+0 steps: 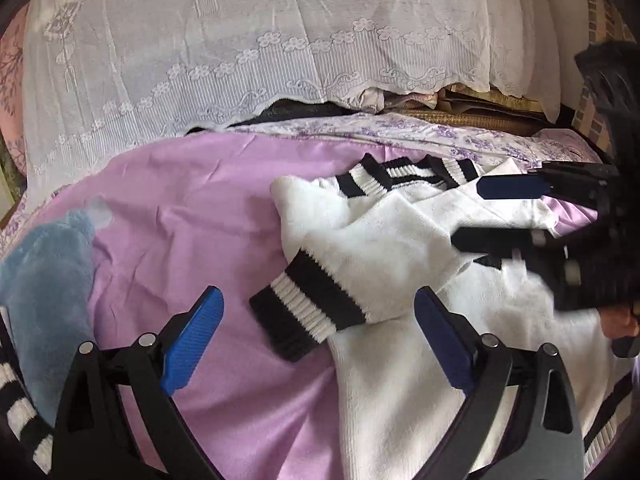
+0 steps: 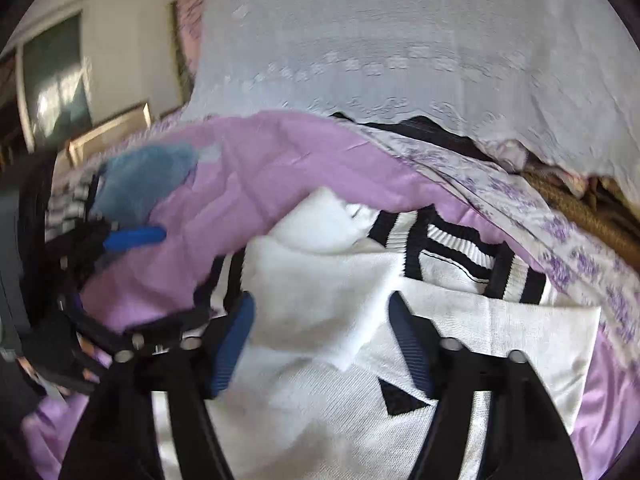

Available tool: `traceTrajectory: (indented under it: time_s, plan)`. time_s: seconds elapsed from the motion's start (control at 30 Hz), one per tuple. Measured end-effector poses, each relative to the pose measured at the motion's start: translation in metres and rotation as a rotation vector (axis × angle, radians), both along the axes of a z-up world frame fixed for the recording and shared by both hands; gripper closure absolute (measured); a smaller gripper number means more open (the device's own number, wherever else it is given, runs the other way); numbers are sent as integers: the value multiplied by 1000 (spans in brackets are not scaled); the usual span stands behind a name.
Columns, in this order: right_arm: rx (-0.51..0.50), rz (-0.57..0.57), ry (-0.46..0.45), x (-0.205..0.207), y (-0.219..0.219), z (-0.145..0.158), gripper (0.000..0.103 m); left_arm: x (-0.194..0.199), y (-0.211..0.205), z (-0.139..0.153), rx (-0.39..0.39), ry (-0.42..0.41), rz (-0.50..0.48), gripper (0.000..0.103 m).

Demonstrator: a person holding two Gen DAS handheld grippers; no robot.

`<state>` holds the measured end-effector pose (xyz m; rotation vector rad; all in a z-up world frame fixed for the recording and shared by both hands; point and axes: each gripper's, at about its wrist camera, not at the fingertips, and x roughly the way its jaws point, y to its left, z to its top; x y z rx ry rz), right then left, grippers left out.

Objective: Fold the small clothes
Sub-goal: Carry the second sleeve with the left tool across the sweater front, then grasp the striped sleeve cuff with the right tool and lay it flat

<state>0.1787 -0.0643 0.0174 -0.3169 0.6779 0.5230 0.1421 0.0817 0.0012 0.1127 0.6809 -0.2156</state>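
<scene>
A white knit sweater (image 1: 392,240) with black-and-white striped collar and cuffs lies on a purple sheet (image 1: 192,208). One sleeve is folded across the body, its striped cuff (image 1: 308,308) lying between my left gripper's (image 1: 320,316) open blue fingers. My right gripper (image 1: 472,212) hovers open over the sweater's right side. In the right wrist view the sweater (image 2: 328,280) fills the middle, its V collar (image 2: 452,248) ahead, and my right gripper (image 2: 320,320) is open just above the folded sleeve. My left gripper (image 2: 136,236) shows at the left.
A fluffy blue garment (image 1: 44,280) and a black-and-white striped piece (image 1: 16,412) lie at the left on the sheet. A white lace cover (image 1: 256,40) drapes a pile behind. A floral purple bedcover (image 1: 440,136) borders the sheet at the back right.
</scene>
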Motion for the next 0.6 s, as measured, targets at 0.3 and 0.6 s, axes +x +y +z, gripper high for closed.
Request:
traceTrajectory:
  time_s: [0.3, 0.6]
  plan:
    - [-348, 227, -107, -17, 98, -47, 44, -12, 101, -3, -58, 45, 254, 10]
    - [-247, 79, -88, 7, 95, -43, 91, -18, 74, -8, 46, 13, 186, 10]
